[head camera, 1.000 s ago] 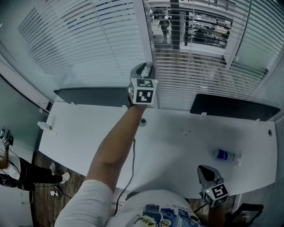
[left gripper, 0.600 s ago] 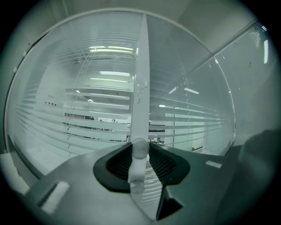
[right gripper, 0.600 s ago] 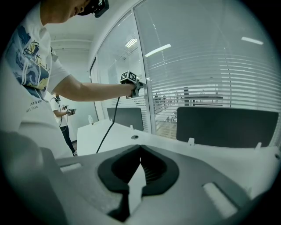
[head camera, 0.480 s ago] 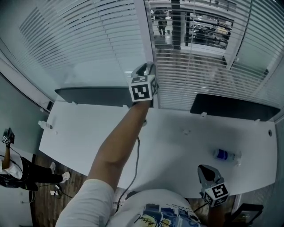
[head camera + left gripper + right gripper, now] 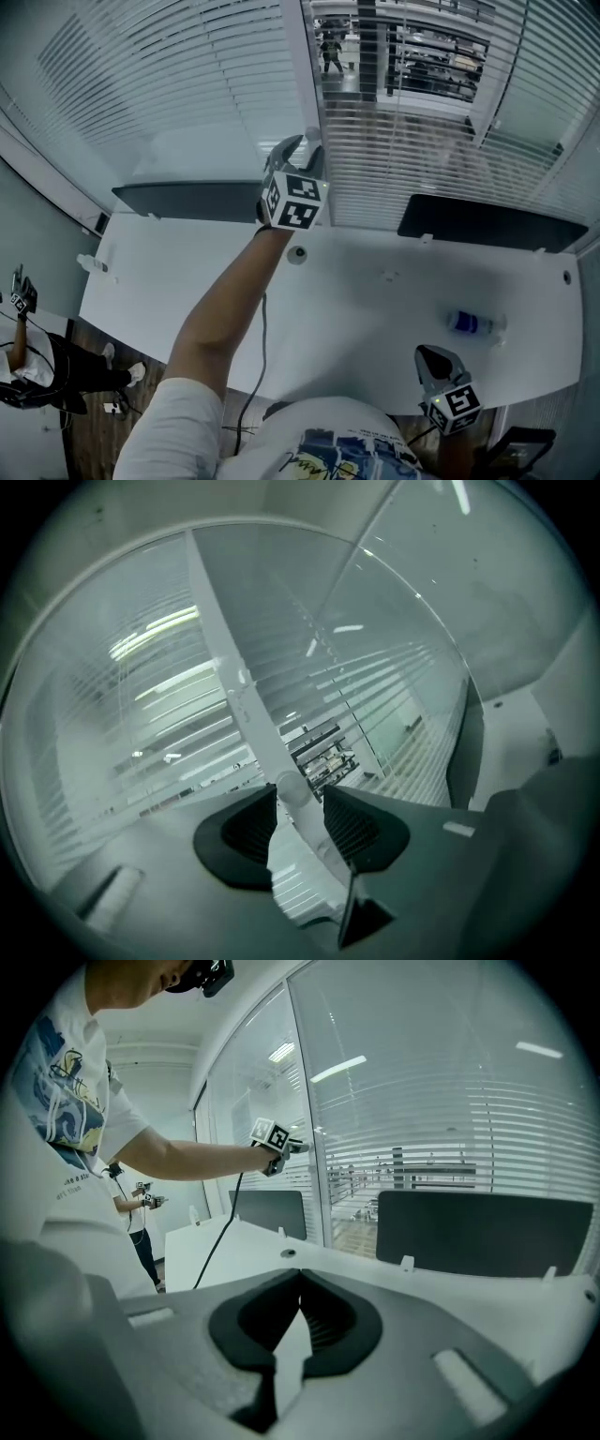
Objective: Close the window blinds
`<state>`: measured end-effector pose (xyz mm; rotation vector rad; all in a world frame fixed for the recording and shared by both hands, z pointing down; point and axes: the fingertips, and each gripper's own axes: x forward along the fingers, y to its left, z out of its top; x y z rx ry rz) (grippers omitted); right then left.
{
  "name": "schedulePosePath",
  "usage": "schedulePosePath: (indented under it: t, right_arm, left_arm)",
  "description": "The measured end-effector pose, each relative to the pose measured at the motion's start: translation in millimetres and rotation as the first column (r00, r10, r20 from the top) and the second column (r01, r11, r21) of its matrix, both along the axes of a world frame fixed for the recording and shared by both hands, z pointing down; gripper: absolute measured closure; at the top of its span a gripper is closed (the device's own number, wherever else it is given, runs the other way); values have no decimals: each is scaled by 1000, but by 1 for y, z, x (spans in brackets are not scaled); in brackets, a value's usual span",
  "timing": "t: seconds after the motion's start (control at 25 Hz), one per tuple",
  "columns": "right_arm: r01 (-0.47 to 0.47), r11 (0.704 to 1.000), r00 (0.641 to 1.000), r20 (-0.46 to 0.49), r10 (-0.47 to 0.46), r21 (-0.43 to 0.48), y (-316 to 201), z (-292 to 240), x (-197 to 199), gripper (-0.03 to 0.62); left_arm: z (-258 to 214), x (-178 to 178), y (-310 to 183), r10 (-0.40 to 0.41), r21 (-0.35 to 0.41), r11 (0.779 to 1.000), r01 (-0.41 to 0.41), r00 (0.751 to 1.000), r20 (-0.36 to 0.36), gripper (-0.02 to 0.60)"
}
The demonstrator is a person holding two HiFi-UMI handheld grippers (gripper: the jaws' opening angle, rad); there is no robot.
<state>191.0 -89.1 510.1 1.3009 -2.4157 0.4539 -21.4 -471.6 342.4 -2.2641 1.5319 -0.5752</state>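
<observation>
Left gripper (image 5: 305, 148) jaws just opening, blind wand (image 5: 298, 810) loosely between

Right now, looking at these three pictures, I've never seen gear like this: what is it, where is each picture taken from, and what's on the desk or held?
A person holds a two-jaw gripper in each hand. The top-down picture comes from a head camera; the other two from cameras riding on the grippers. The left gripper has just been opening its jaws, with what looks like the blinds' white wand between them. The right gripper is shut and empty. On the white desk lies a bottle.
</observation>
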Motion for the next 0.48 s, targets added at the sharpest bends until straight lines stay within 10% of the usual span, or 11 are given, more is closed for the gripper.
schedulePosePath:
  t: [0.2, 0.48]
  right_arm:
    - [-4, 1000, 1000, -1, 4, -10, 2, 2, 0, 591]
    - [2, 1000, 1000, 0, -2, -8, 2, -1, -4, 591]
  left_arm:
    - [7, 1, 18, 48, 58, 996, -65, 965, 256, 420]
    - [2, 10, 11, 28, 146, 980, -136, 818, 575, 420]
